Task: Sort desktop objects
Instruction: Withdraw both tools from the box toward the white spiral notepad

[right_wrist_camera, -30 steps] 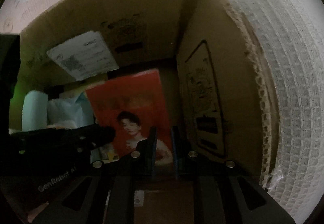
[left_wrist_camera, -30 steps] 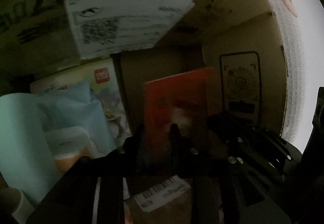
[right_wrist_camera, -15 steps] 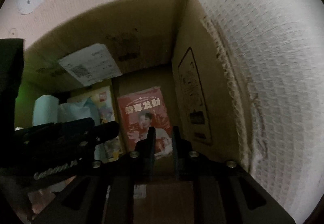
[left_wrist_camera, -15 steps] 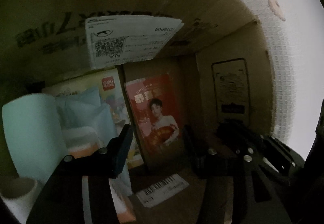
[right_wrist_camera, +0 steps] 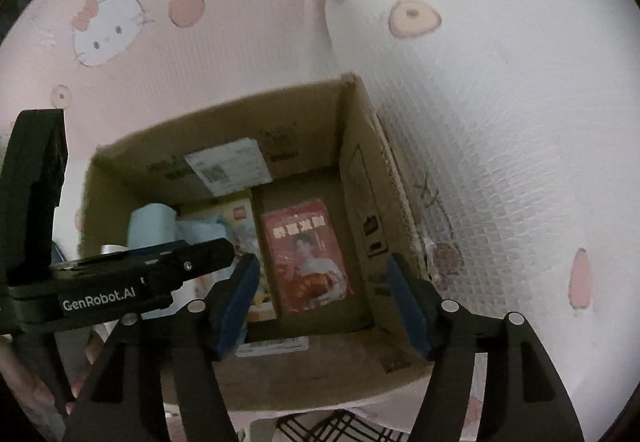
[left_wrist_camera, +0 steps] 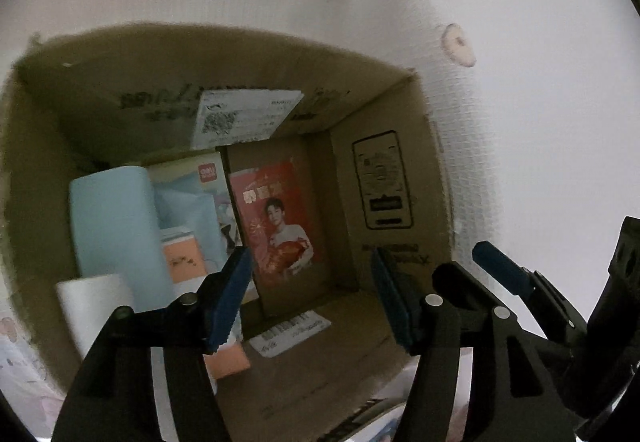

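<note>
Both tongs have risen out of the cardboard box [left_wrist_camera: 384,178] since the earlier frames, and its whole rim now shows from above. Left tongs [left_wrist_camera: 312,294]: jaws have just been opening, now wide apart, nothing between them. Right tongs [right_wrist_camera: 322,302]: same, jaws just opened, now wide apart and empty.

Red photo card [left_wrist_camera: 280,222], earlier pinched at the right tongs, now stands free inside the box, leaning against the far part of the interior, bottom edge on the box floor. It sits right of the box's middle, with bare floor between it and the right wall.

Left of the card, crowded together: a colourful booklet [left_wrist_camera: 208,172], a pale blue roll [left_wrist_camera: 112,226], a white roll [left_wrist_camera: 96,302], an orange-and-white item [left_wrist_camera: 182,254]. Whether these touch the card cannot be told.

White shipping label [left_wrist_camera: 244,118] hangs on the far inner wall above the card. A barcode sticker [left_wrist_camera: 292,332] lies on the near flap.

Left wrist view alone shows the orange item and the printed panel on the right inner wall clearly. Right wrist view alone shows the cartoon cat print [right_wrist_camera: 108,30] on the pink cloth [right_wrist_camera: 240,2] behind the box, the lettered body of the left tongs crossing at left, and a dark wire grid [right_wrist_camera: 332,426] below the box.
</note>
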A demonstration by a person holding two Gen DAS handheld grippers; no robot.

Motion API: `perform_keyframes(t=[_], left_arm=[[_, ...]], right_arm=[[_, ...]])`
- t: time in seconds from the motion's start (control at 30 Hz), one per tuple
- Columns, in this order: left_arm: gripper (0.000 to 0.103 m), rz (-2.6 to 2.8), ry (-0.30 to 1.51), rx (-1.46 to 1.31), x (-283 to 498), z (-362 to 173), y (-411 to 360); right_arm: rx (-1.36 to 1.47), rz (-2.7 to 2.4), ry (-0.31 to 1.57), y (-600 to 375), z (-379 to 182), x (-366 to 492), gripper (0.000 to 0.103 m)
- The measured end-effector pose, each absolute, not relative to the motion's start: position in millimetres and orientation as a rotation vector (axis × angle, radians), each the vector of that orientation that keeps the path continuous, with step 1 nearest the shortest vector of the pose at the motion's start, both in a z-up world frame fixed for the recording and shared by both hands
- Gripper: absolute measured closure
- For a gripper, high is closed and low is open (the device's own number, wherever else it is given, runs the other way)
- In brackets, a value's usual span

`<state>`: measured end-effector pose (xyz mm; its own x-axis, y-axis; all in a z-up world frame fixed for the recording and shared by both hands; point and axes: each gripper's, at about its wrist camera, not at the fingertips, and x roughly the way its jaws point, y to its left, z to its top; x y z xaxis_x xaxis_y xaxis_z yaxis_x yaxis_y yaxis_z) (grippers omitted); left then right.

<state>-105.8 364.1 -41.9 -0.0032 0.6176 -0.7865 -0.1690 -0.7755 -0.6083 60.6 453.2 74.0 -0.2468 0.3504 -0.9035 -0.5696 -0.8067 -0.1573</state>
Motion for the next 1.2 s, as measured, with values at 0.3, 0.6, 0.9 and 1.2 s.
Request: perform_keyframes(t=[0.3,0.6,0.9,1.2], left_arm=[[0.037,1.886,-0.448,-1.583,-90.6,-7.8,315.9],[0.036,1.839,-0.435,-1.456,-59.6,24.1,277.2],[0.035,1.909,-0.347,-1.315,-40.0,47.0,220.3],[0.035,2.008,-0.337,-1.265,-52.9,37.9,141.4]], right_arm=[[-1.379,2.178,0.163,392.7,96.5,61.5,0.035],[-1.367,2.112,-0.054,329.7,109.6,65.6,0.035],[-1.38,2.162,-0.195,262.0,111.7,61.2,0.034],[-1.465,2.318,-0.333,206.2,74.8,9.6,0.034]])
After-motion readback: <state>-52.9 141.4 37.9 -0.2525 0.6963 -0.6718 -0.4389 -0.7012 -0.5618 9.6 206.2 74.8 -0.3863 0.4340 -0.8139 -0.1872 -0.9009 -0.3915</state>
